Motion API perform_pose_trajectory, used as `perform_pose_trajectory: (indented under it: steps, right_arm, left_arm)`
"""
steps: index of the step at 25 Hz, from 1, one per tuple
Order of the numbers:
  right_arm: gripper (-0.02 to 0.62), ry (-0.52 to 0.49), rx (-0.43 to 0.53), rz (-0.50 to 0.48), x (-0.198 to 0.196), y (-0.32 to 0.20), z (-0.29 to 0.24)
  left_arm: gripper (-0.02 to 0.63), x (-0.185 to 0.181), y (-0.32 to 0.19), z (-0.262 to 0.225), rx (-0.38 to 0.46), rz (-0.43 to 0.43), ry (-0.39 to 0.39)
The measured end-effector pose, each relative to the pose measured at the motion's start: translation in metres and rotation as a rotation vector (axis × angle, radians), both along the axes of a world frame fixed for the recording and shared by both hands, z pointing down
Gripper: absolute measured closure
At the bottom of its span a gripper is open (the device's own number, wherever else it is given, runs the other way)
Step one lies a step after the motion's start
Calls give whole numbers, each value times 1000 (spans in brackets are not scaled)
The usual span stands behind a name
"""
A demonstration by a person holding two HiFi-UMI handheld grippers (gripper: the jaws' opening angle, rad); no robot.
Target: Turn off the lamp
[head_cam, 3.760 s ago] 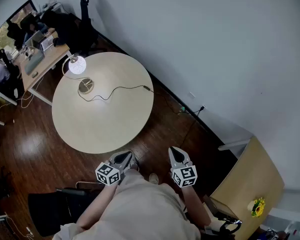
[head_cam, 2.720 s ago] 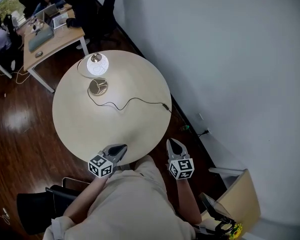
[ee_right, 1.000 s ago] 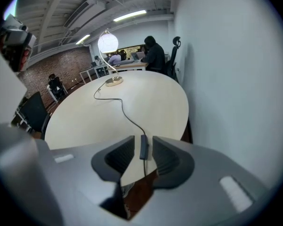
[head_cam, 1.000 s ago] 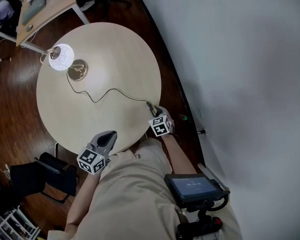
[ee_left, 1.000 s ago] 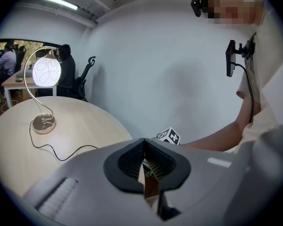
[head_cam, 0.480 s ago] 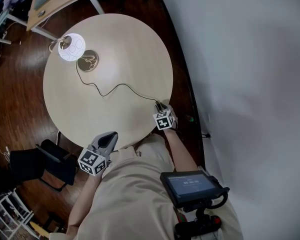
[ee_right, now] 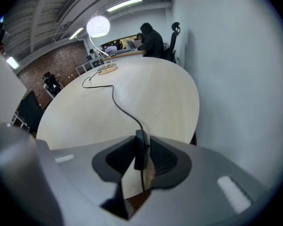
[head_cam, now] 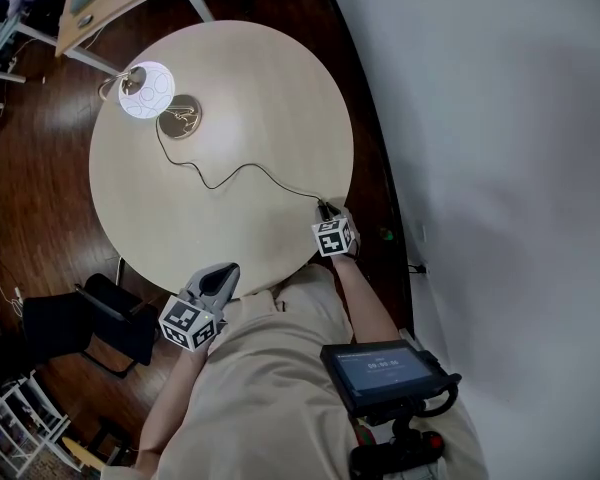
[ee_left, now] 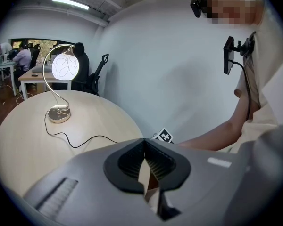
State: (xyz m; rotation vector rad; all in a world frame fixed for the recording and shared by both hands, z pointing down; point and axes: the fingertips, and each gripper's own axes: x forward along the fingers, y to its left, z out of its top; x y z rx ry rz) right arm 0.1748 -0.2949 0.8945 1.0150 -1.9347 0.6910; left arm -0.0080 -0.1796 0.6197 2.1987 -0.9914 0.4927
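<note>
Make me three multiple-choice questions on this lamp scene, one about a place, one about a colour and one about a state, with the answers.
1. Where is the black inline cord switch?
A. beside the lamp base
B. between the jaws of the right hand-held gripper
C. on the floor

2. What colour is the round globe lamp shade?
A. white
B. green
C. red

3. The curved-stem brass table lamp is:
A. lit
B. dark
C. tipped over

Answers:
1. B: the right gripper view shows the switch between the jaws, which are closing.
2. A: the shade looks white in every view.
3. A: the shade glows and the lamp stands upright.
</note>
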Motion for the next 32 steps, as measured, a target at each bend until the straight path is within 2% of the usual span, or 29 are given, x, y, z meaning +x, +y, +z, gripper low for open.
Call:
perform_pose_trajectory:
  steps: [17, 32]
  right_arm:
    - [505, 66, 2, -29, -2, -3, 3]
    - [508, 84, 6, -61, -8, 0, 6]
  left_arm:
    - [615, 1, 0, -4, 4, -10, -8]
    - [615, -1, 8, -1, 8, -22, -3]
